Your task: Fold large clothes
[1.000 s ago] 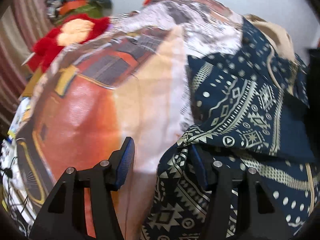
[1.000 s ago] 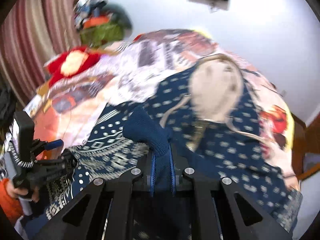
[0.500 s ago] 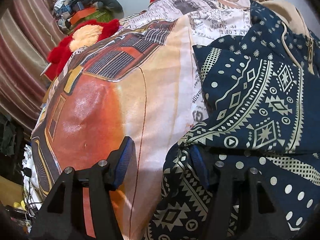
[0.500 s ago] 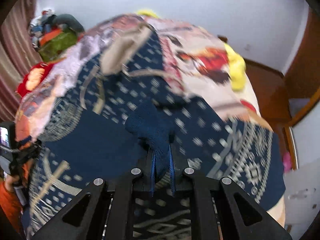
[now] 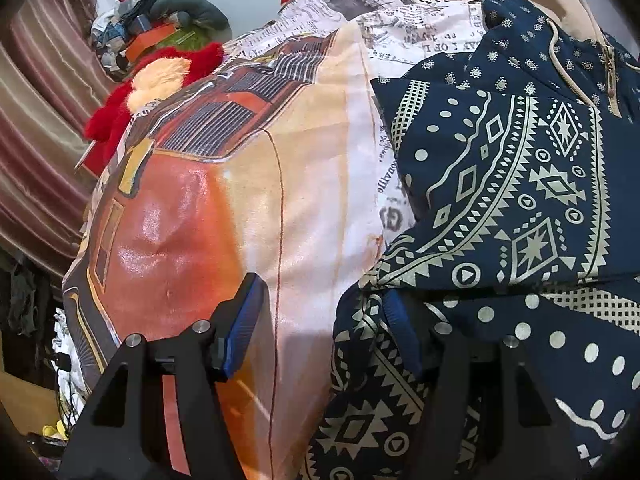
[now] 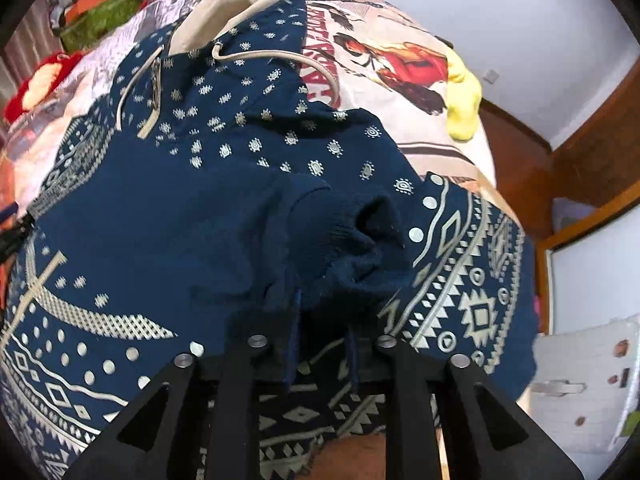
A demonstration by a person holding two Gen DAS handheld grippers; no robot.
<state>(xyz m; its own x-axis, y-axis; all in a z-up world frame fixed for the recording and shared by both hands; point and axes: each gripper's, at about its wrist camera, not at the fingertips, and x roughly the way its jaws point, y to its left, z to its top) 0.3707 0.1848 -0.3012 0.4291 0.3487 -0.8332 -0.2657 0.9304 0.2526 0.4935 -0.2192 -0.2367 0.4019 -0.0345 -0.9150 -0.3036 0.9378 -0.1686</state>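
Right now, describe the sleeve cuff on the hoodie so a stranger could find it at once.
Start at the bed with the printed cover, where a navy patterned hoodie lies spread. Near its middle, just ahead of the right gripper, sits the sleeve cuff. It is plain ribbed dark blue with no pale print, unlike the fabric around it.

The navy, cream-patterned hooded sweatshirt [image 5: 520,184] ran off the right and near edges of the left wrist view, its hood cut at the far edge. In the right wrist view its ribbed navy cuff [image 6: 352,248] hid the tips of the right gripper [image 6: 320,344], whose jaws were opening. The far-left clutter heap [image 5: 160,28] was too small to identify.
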